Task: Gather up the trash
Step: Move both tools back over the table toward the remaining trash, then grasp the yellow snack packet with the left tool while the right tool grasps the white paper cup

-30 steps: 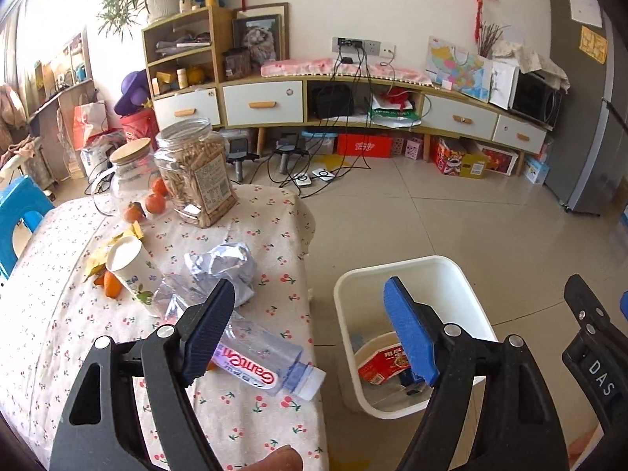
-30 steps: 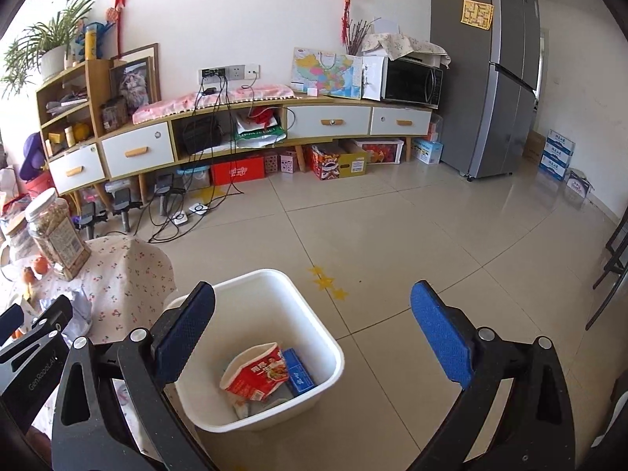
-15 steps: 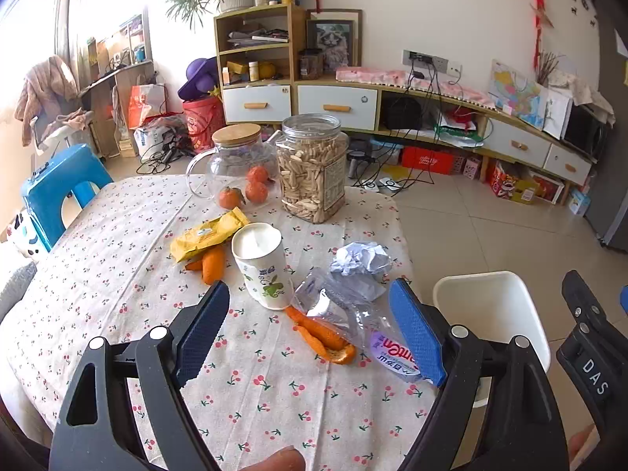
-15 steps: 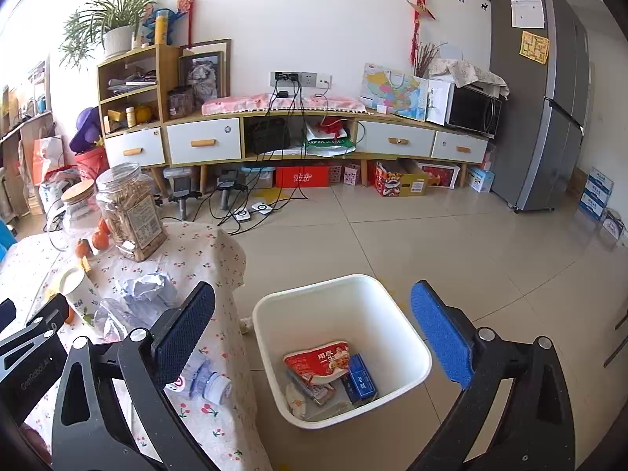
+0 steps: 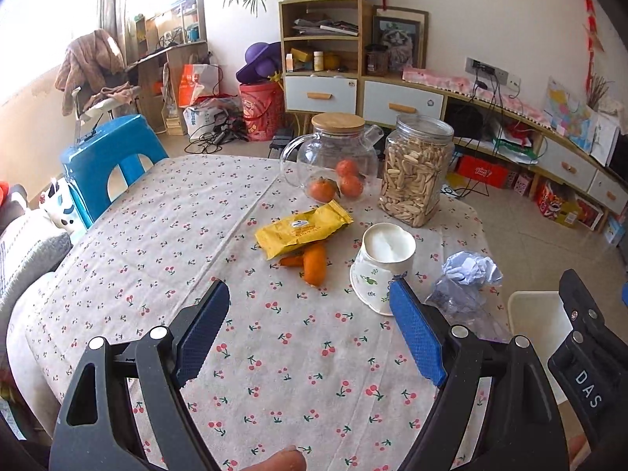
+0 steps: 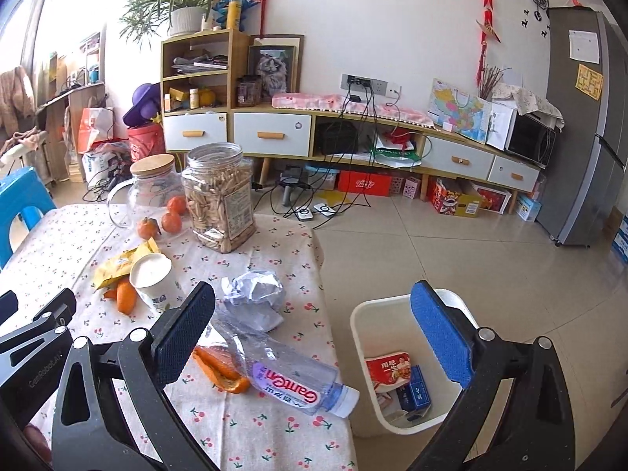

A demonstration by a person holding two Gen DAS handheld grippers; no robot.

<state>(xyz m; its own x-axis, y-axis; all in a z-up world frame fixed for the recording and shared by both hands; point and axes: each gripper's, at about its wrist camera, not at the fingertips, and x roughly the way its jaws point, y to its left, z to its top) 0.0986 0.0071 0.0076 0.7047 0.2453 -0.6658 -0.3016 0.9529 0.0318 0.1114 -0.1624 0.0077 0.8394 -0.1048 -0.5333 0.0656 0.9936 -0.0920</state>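
Left wrist view first: the left gripper (image 5: 310, 325) hangs over the cherry-print tablecloth (image 5: 165, 235) with its jaws wide apart and nothing between them; they have just been opening a touch. Taking the paper cup (image 5: 382, 267) as our landmark, it leans toward the camera, white mouth up. Just left of it lies a yellow snack wrapper (image 5: 302, 231), long axis running up to the right, and under that wrapper's near edge sits orange peel (image 5: 314, 265). Right of the cup, a crumpled foil ball (image 5: 471, 269) rests on a crushed clear bottle (image 5: 463, 306). Behind the cup stand a glass teapot (image 5: 333, 157) holding three tangerines and a clear jar (image 5: 416, 168) packed with pale snack sticks.

Over to the right wrist view: the right gripper (image 6: 314, 333) is spread wide too, empty. The plastic bottle (image 6: 282, 373) lies flat near the table edge, cap pointing right toward the white bin (image 6: 361, 337), pink-lettered label up, body squashed. Peel (image 6: 223, 371) lies touching its near side. On the floor just beside the table, the bin holds a red packet (image 6: 388, 371) and a small blue box (image 6: 416, 390).
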